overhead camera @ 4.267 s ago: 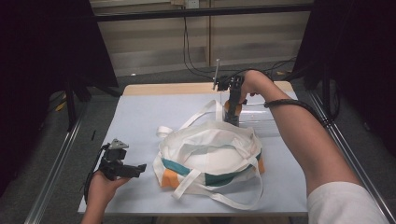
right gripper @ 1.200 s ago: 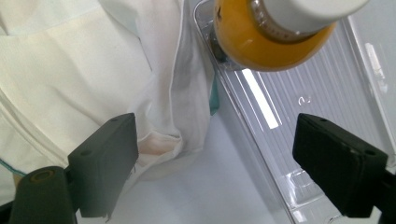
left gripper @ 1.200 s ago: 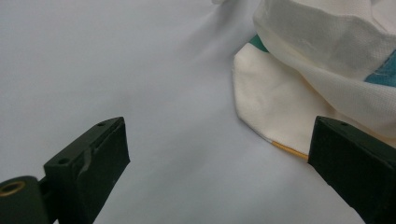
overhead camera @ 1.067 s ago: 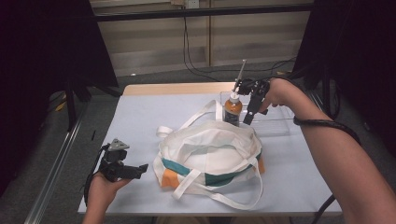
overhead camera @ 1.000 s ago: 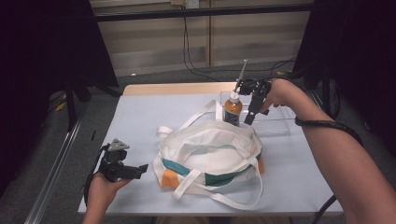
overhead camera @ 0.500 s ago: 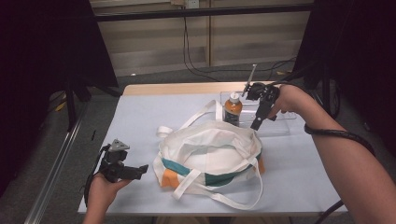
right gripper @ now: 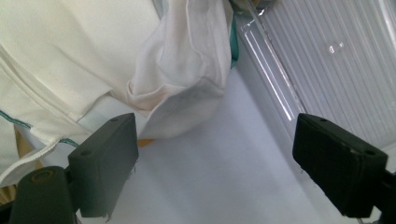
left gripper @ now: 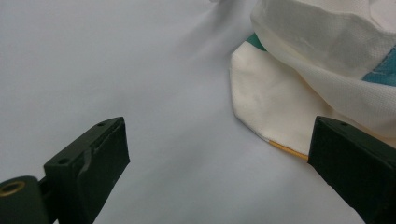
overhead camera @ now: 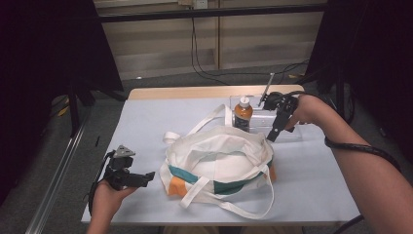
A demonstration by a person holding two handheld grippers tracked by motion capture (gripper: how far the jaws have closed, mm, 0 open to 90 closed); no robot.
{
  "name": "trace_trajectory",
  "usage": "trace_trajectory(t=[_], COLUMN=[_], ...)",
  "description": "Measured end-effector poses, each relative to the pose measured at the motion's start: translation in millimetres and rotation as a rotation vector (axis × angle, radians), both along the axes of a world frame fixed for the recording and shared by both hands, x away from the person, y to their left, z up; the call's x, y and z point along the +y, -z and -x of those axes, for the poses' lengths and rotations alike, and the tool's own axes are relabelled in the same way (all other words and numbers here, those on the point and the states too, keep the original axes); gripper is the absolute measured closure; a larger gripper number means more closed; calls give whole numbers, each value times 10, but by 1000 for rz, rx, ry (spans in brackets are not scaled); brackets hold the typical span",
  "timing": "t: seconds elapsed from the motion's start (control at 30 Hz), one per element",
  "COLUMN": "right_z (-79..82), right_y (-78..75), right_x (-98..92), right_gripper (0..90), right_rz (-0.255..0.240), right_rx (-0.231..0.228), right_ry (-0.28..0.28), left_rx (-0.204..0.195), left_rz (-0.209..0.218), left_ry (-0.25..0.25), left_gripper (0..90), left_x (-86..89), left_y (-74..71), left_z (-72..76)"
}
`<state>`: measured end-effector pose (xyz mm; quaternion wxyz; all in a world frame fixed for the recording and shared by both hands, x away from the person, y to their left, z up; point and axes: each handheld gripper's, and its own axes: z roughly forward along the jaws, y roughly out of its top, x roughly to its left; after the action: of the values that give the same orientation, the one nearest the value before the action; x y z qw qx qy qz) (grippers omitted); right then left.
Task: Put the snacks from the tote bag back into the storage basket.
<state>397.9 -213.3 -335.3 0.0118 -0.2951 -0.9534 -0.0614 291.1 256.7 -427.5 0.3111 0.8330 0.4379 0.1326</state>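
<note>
the right gripper (overhead camera: 273, 132) hung over the far right part of the table (overhead camera: 146, 126), with its jaws wide apart and holding nothing. the bottle (overhead camera: 243, 113) stood upright in a clear tray (overhead camera: 292, 130) at the far edge, just behind the bag (overhead camera: 219, 161). from the jaws the bottle lay to the left and a little farther away, near but not touching. its long axis was vertical, so i think the jaws would have to come at it from the side, across the body. the right hand (overhead camera: 304, 109) was much nearer to it than the left one.

in the right gripper view the jaws pointed down at the bag's corner (right gripper: 182, 93) and the ribbed tray wall (right gripper: 327, 60).

the left gripper (overhead camera: 141, 178) rested at the near left of the table, just beside the bag, jaws also open and empty.

the bottle had an orange label, but the writing was too small to read. the bag showed teal and orange parts, with no words i could see.
</note>
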Motion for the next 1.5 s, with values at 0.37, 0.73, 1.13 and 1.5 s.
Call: trace_trajectory(t=[0.37, 0.73, 1.13, 1.5], right_z=[109, 216, 354, 521], right_y=[57, 128, 240, 415], right_x=[-84, -164, -231, -323], right_gripper=[141, 141, 129, 124], right_rz=[5, 0, -22, -43], right_rx=[6, 13, 21, 5], right_ry=[6, 16, 26, 33], left_rx=[2, 2, 12, 7], left_rz=[6, 0, 15, 7], left_ry=[-2, -10, -24, -16], left_gripper=[50, 50, 50, 50], left_x=[-12, 12, 36, 1], left_y=[8, 24, 24, 24], left_z=[-10, -41, -61, -58])
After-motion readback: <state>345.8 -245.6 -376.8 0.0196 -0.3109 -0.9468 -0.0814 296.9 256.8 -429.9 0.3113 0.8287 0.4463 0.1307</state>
